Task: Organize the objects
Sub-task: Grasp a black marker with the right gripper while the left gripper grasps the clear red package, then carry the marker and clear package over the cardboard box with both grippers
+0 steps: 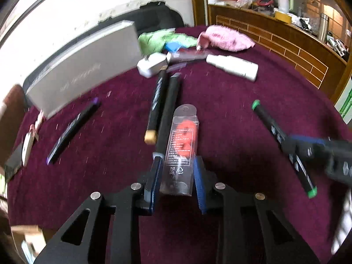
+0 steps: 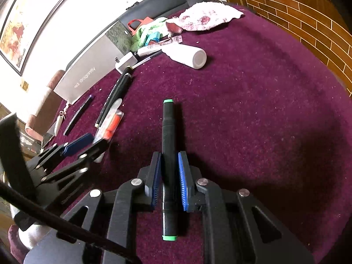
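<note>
My left gripper is shut on a clear plastic pack with something orange inside; its blue pads sit against the pack's near end, low over the maroon tablecloth. The right wrist view shows the same left gripper and pack at the left. My right gripper is shut on a black marker with green caps, gripped around its middle and pointing away. In the left wrist view that marker and the blurred right gripper are at the right.
Two black markers lie side by side just beyond the pack, and a purple-capped one lies to the left. Further back are a grey box, a white charger, a white bottle, and green and pink cloths.
</note>
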Available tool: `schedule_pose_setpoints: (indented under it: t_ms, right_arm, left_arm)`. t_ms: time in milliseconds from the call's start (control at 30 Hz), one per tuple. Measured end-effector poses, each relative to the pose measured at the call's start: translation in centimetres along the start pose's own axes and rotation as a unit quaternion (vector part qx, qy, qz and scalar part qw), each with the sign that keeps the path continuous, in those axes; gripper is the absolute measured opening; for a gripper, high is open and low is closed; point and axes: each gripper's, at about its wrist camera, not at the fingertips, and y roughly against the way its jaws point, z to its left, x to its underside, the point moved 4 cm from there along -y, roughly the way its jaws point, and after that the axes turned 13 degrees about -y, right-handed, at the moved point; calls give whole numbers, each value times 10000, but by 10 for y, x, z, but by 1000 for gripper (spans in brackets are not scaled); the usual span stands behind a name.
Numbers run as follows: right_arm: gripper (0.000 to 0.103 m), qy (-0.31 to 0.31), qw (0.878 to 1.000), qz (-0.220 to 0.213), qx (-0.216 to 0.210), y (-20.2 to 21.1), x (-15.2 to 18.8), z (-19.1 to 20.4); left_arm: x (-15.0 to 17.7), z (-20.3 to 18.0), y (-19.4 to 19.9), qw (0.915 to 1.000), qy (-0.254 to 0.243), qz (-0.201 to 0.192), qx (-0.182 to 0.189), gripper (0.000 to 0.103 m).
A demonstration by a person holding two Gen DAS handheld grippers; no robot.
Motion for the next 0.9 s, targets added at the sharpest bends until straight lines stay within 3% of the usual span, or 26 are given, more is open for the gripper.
schedule_pose_setpoints:
  t_ms: [233,333,433,500,567,633,667,900]
  right_arm:
    - [12,101,9999,-75,87,0,1,1]
    - [12,75,9999,-87,79,0,1,1]
    - [12,86,9999,-116,80,0,1,1]
    - [12,110,9998,-163,73,0,2,2]
    - [12,139,9997,-194,77,0,2,2]
    - [12,187,9995,-235,86,-1,3,3]
    - [12,205,9994,-249,92,-1,3,4]
    - [13,743,9954,-405,456,-4,8,15]
  left_arm:
    - [63,7,43,9995,247,173,48,25]
    - [66,2,46,9997,177,166,23,29]
    - [56,-6,36,9996,7,184,-211,45]
    - [49,-14,30,9976,-261,24,-640,57]
    - [47,-19,29,9940,-458,-119,-984,59]
    - [47,-23,31,9939,-507,-124,-976,46]
    - [48,-24,33,9972,-399,-78,-620,26]
    - [75,-20,74,9993,192,-268,-183,25]
